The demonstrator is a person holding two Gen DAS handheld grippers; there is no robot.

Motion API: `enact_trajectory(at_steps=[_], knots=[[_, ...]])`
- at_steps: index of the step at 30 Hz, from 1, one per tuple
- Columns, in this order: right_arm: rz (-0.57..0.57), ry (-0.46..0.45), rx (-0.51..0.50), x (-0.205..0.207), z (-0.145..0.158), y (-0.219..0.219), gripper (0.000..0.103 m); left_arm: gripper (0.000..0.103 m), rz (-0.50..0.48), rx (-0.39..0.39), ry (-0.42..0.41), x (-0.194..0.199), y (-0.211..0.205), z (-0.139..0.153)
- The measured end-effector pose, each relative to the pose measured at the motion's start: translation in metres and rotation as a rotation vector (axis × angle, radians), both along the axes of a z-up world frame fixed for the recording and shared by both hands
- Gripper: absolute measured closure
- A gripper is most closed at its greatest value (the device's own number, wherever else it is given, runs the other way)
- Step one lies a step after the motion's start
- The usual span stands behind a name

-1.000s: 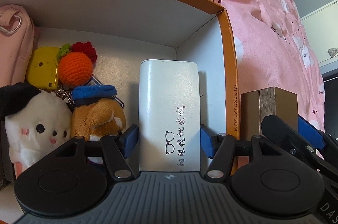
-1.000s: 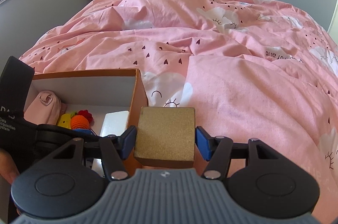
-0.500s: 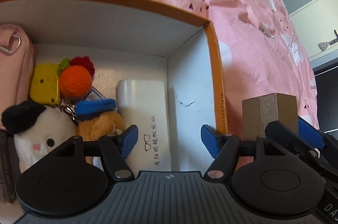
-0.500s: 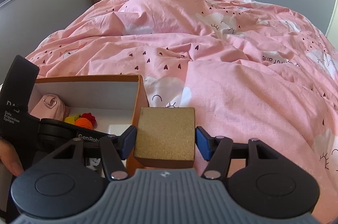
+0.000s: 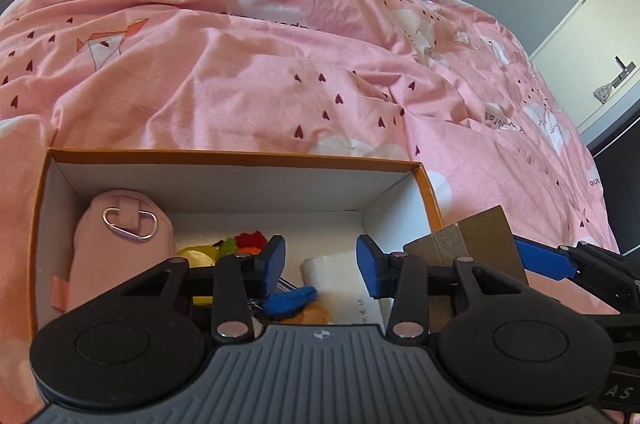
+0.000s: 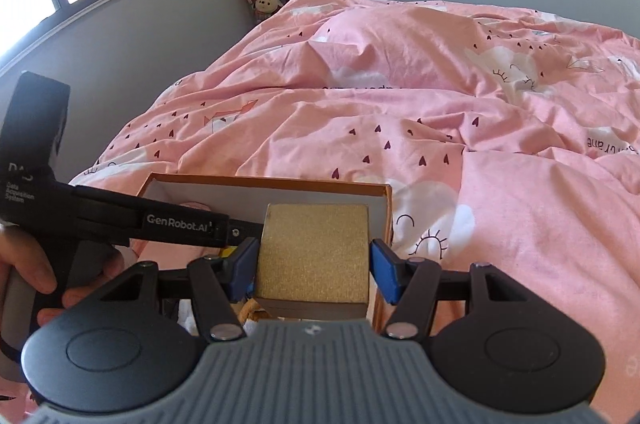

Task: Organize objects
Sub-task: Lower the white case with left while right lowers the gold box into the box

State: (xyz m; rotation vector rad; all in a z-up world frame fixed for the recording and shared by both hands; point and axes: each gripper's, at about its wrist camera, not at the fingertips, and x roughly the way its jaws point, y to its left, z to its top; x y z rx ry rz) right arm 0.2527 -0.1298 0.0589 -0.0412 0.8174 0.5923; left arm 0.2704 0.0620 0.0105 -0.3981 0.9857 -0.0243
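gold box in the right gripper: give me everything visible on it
The gold box is a small cube-like carton with a glittery, sandpaper-like gold face and smooth tan cardboard sides. It is closed and undamaged, clamped on two opposite sides by the right gripper's blue pads, held in the air beside the orange box's right wall, slightly tilted.

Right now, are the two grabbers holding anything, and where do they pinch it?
The right gripper holds the gold box, its jaws pressing the box's left and right sides. The left gripper holds nothing; its jaws have just been closing, with nothing between them.
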Motion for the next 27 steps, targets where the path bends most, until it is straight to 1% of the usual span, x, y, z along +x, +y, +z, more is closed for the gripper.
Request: enact_trajectory(at_steps=[6, 11, 15, 21, 23, 27], knots=[[0.005, 0.066, -0.056, 0.029, -0.021, 0.034, 0.041, 0.056, 0.022, 0.038, 0.015, 0.003, 0.019, -0.011], [0.0, 0.096, -0.113, 0.051, -0.041, 0.059, 0.041, 0.057, 0.035, 0.075, 0.029, 0.007, 0.032, -0.022], [-0.026, 0.135, -0.146, 0.065, -0.058, 0.07, 0.041, 0.057, 0.035, 0.081, 0.037, 0.01, 0.04, -0.028], [-0.069, 0.122, -0.249, 0.079, -0.074, 0.083, 0.041, 0.057, 0.02, 0.057, 0.038, 0.012, 0.043, -0.033], [-0.069, 0.13, -0.264, 0.082, -0.078, 0.085, 0.041, 0.057, 0.019, 0.058, 0.037, 0.012, 0.043, -0.034], [-0.064, 0.107, -0.277, 0.08, -0.078, 0.087, 0.041, 0.057, 0.022, 0.053, 0.04, 0.012, 0.043, -0.035]])
